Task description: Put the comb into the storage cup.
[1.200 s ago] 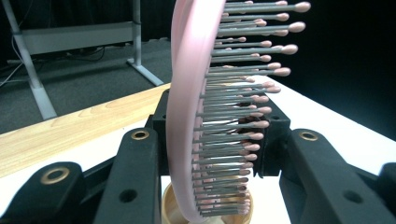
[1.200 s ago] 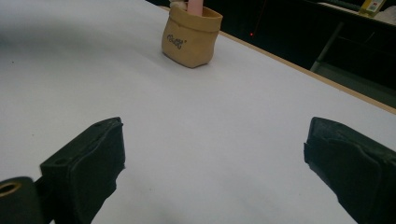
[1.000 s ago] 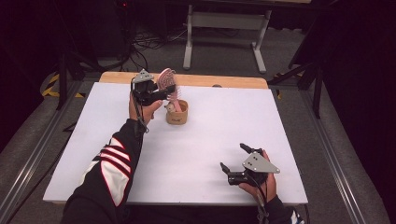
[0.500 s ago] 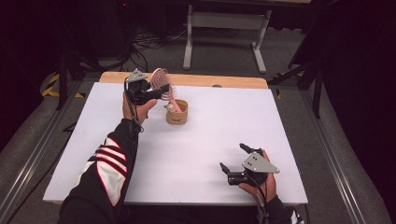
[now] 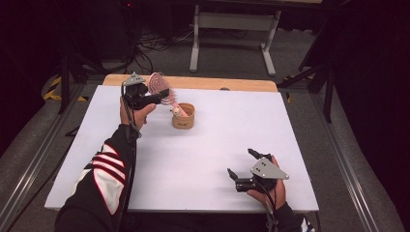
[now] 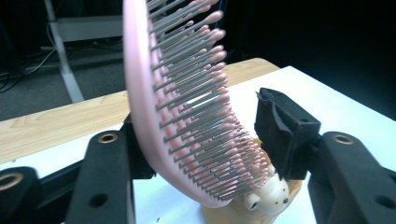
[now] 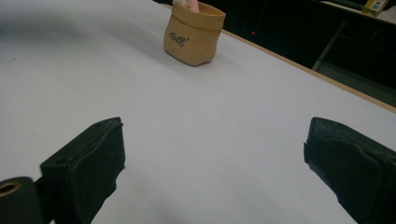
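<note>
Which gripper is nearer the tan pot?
Left. The left gripper is just beside the pot, its open jaws around the pink brush standing in it. The right gripper is far off at the table's near edge.

1. You work in a lab-like recording space: dark black surroundings and a grey carpeted floor [image 5: 241, 53].
2. Loose black cables [image 5: 159, 41] and a grey metal stand [image 5: 232, 29] lie beyond your white worktop [image 5: 203, 159].
</note>
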Action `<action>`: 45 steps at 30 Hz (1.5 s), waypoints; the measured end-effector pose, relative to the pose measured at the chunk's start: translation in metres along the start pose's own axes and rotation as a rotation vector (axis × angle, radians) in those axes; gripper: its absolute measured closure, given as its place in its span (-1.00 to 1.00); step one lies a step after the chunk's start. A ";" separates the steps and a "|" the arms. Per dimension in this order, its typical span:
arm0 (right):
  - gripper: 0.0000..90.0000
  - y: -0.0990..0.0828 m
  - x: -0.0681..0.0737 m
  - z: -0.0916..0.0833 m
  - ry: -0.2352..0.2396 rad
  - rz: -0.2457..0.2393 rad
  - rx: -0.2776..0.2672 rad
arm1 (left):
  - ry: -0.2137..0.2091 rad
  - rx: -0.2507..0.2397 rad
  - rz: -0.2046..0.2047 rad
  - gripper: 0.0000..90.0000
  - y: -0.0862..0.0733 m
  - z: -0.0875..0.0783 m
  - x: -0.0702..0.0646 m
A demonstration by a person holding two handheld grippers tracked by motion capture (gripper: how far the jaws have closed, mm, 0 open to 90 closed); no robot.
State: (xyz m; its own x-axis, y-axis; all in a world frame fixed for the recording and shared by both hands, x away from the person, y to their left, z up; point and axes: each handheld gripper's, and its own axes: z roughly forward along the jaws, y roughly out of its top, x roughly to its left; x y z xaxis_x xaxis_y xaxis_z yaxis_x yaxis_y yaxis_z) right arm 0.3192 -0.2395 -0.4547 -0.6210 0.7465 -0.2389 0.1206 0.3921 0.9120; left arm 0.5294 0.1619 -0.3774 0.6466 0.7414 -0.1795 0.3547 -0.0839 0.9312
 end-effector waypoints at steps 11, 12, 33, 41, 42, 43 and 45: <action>-0.86 0.000 0.000 -0.001 0.001 -0.004 -0.003 | 0.031 -0.016 0.034 -0.16 0.000 -0.007 -0.001; -0.86 0.000 0.000 -0.001 0.001 -0.003 -0.004 | 0.034 -0.015 0.046 -0.18 0.000 -0.007 -0.001; -0.85 0.001 0.002 -0.001 -0.002 -0.019 0.001 | 0.069 -0.039 0.135 -0.63 0.008 -0.023 -0.005; -0.84 0.002 0.002 -0.001 -0.003 -0.026 0.001 | 0.073 -0.046 0.167 -0.59 0.010 -0.028 -0.008; -0.84 0.002 0.002 -0.001 -0.003 -0.027 0.001 | 0.073 -0.046 0.167 -0.59 0.010 -0.028 -0.008; -0.84 0.002 0.002 -0.001 -0.003 -0.027 0.001 | 0.079 -0.046 0.169 -0.59 0.010 -0.028 -0.008; -0.84 0.002 0.002 -0.001 -0.002 -0.029 0.001 | 0.080 -0.059 0.182 -0.63 0.009 -0.031 -0.010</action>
State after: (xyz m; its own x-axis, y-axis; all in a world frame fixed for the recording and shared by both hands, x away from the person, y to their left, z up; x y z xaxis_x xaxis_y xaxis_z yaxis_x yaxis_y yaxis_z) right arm 0.3174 -0.2373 -0.4533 -0.6225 0.7359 -0.2661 0.1030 0.4141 0.9044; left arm 0.5057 0.1746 -0.3571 0.6402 0.7680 0.0170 0.1949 -0.1838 0.9635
